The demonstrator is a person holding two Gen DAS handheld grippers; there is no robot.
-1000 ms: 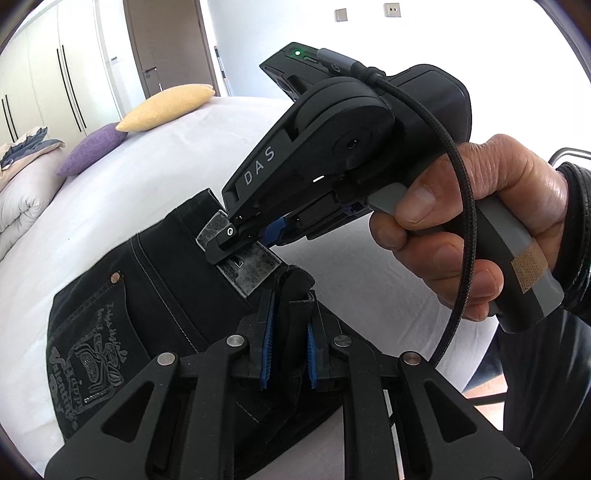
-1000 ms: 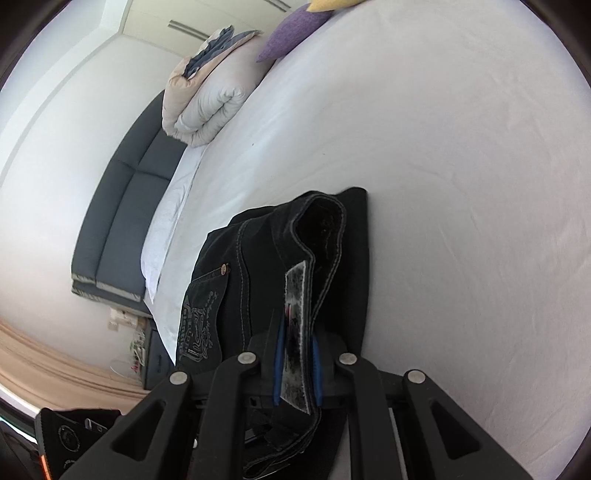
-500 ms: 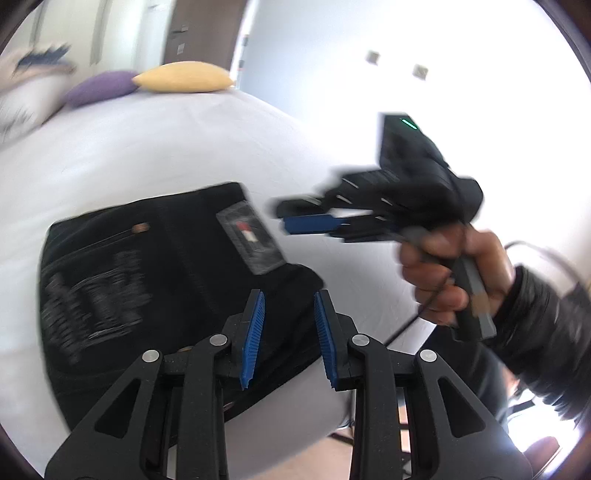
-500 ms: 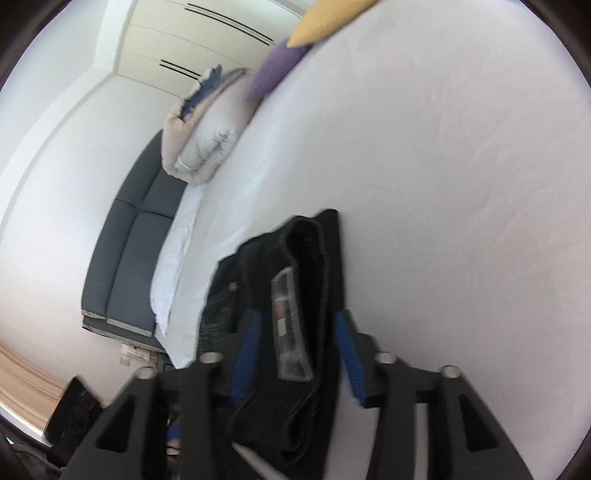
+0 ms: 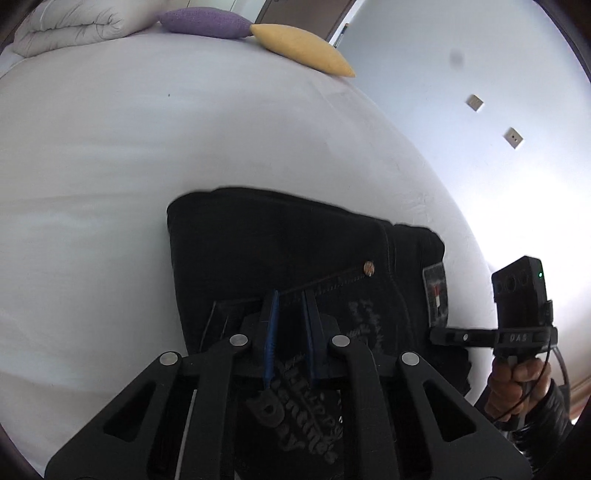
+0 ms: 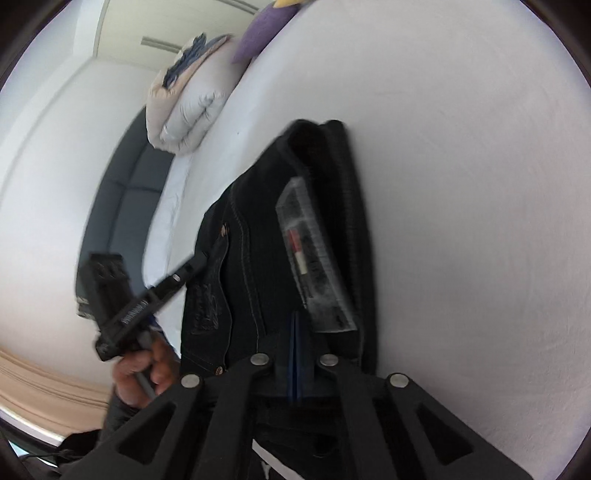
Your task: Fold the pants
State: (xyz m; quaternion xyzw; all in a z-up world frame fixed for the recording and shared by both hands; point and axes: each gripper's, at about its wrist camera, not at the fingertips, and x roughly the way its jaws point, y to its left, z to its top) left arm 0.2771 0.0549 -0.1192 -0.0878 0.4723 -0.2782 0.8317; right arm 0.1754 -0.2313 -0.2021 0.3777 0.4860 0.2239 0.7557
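Folded black denim pants [image 5: 295, 251] lower centre on white bed sheet [image 5: 92, 155]. Left gripper [image 5: 290, 328] jaws just narrowed, nearly closed over pocket fabric (grip unclear). Right gripper [image 6: 297, 354] jaws just closed fully, nothing visibly between.

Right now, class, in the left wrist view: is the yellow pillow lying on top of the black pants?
No. The yellow pillow lies at the far end of the bed, beside the purple pillow, well apart from the black pants.

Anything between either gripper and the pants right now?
Nothing visible. The left gripper sits over the back pocket of the folded black pants, and the right gripper, jaws shut, is at the waistband by the label.
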